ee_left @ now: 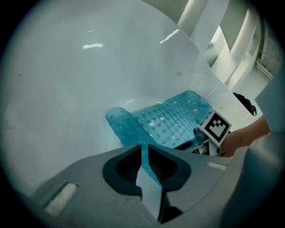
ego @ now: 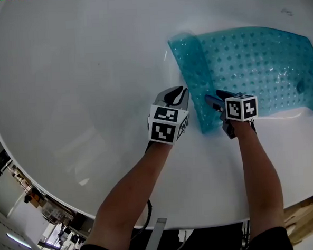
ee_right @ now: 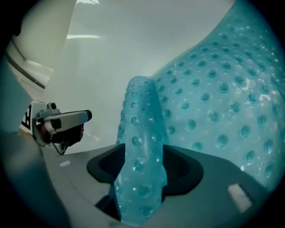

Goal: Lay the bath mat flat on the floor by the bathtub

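The teal bath mat (ego: pixel 253 68) with rows of suction cups lies mostly spread on the white floor of the bathtub (ego: pixel 90 73). Its left edge is curled up into a fold (ego: pixel 187 67). My right gripper (ego: pixel 210 100) is at the near-left corner, and in the right gripper view the fold (ee_right: pixel 140 133) stands between its wide-open jaws (ee_right: pixel 142 151) without looking squeezed. My left gripper (ego: pixel 182 91) is just left of the fold. Its jaws (ee_left: pixel 144 149) leave a narrow slit with a teal sliver of mat (ee_left: pixel 173 118) showing at the top.
The tub's curved rim (ego: pixel 71 206) runs along the near side. Beyond the rim, cluttered items (ego: pixel 40 205) sit at lower left and a wooden piece (ego: pixel 310 213) at lower right. A tiled wall and ledge (ee_left: pixel 231 53) rise behind the tub.
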Demonstrator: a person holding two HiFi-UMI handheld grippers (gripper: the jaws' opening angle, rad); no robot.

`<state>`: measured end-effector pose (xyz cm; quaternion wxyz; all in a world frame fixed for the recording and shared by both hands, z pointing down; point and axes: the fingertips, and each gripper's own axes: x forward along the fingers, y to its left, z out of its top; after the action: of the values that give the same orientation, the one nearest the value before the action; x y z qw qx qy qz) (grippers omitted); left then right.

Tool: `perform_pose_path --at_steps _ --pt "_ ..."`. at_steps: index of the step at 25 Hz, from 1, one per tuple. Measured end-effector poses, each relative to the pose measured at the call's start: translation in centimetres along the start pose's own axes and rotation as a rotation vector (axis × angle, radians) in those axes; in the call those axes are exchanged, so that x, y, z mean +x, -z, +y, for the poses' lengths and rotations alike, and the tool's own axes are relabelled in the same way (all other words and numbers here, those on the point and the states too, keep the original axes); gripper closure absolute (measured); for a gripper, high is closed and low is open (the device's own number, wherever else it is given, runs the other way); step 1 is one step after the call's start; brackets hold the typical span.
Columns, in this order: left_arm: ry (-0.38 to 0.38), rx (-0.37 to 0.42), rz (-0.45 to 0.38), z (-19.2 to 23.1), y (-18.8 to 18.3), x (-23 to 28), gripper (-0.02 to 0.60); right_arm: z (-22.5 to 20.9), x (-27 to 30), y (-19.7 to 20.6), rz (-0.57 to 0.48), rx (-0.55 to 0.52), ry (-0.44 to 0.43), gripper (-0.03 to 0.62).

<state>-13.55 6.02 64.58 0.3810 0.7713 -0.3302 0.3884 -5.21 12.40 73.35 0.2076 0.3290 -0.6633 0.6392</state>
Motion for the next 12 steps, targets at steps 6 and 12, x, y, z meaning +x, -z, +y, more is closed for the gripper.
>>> perform_pose_path --at_steps 6,12 --pt "-0.004 -0.013 0.018 0.9 0.4 0.5 0.478 3.3 1.7 0.8 0.049 -0.051 -0.050 0.355" --pt "-0.010 -0.054 0.039 2.2 1.7 2.5 0.425 5.3 2.3 1.3 0.043 -0.045 -0.112 0.376"
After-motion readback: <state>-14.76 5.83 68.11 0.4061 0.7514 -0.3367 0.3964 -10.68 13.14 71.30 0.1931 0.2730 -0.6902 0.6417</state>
